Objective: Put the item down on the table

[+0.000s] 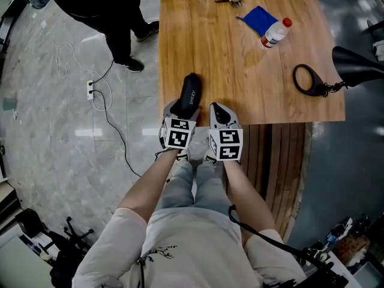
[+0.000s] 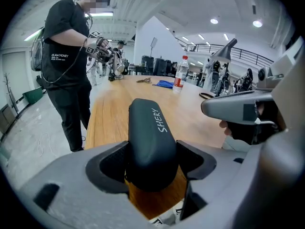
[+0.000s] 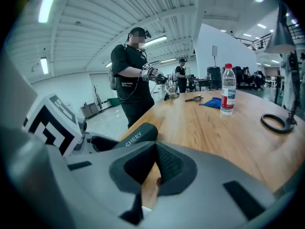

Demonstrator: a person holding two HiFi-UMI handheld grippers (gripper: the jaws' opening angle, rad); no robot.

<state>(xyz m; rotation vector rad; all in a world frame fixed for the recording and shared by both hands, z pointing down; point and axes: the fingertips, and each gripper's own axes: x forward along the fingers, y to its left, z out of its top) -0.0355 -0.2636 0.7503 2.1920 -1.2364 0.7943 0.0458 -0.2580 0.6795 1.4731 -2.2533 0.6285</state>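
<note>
Case held over the near edge of the table

Left gripper (image 2: pixel 152 162) has its fingers spread wide and clamped on the two sides of a dark oblong case (image 2: pixel 151 142) lettered SHERY, which points out over the near left corner of the wooden table (image 1: pixel 240 71); whether the case touches the wood cannot be told. Right gripper (image 3: pixel 155 168) sits just beside it at the same edge, its fingers together at the tips with nothing between them. Farther along the table stand a water bottle (image 1: pixel 275 33) and a blue cloth (image 1: pixel 258 20), touching each other. A person in black (image 2: pixel 66 70) stands by the table's left side.
</note>
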